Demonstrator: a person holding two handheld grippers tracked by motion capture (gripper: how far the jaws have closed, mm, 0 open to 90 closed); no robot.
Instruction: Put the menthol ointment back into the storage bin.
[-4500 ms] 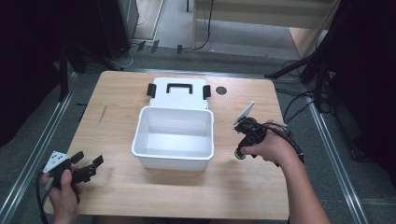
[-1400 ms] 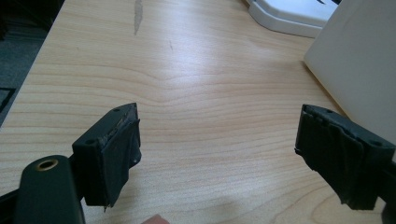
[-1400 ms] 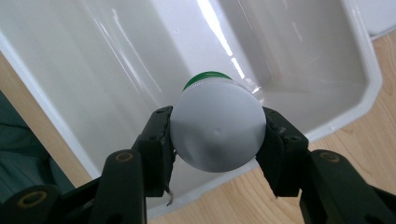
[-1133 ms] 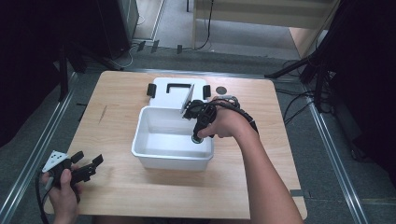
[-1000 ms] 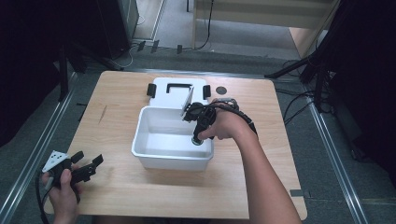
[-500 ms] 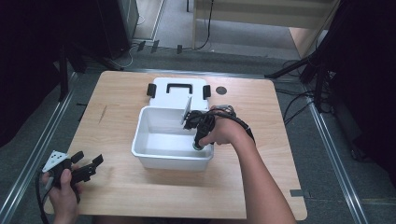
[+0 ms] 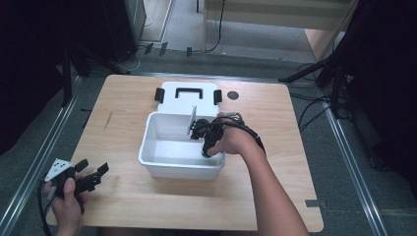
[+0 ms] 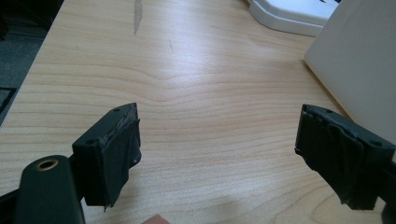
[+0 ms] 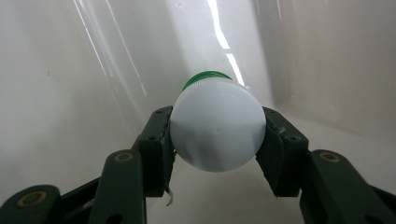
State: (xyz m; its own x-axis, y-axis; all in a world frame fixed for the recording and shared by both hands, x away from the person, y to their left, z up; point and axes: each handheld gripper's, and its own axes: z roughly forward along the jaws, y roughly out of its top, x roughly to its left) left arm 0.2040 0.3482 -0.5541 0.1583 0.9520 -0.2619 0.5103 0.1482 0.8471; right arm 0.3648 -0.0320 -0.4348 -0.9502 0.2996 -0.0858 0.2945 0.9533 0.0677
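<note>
White plastic bottle with a green cap (image 9: 217,130), light and slick, sits clenched by its round body in my right claw (image 9: 217,140), inside the white rectangular plastic bin (image 7: 169,166) mid-counter; left claw (image 8: 219,154) released.

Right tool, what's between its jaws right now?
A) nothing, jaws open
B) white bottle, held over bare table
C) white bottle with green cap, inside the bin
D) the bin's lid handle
C: in the right gripper view the right tool clamps the white bottle by both sides, with the bin walls all around it.
</note>
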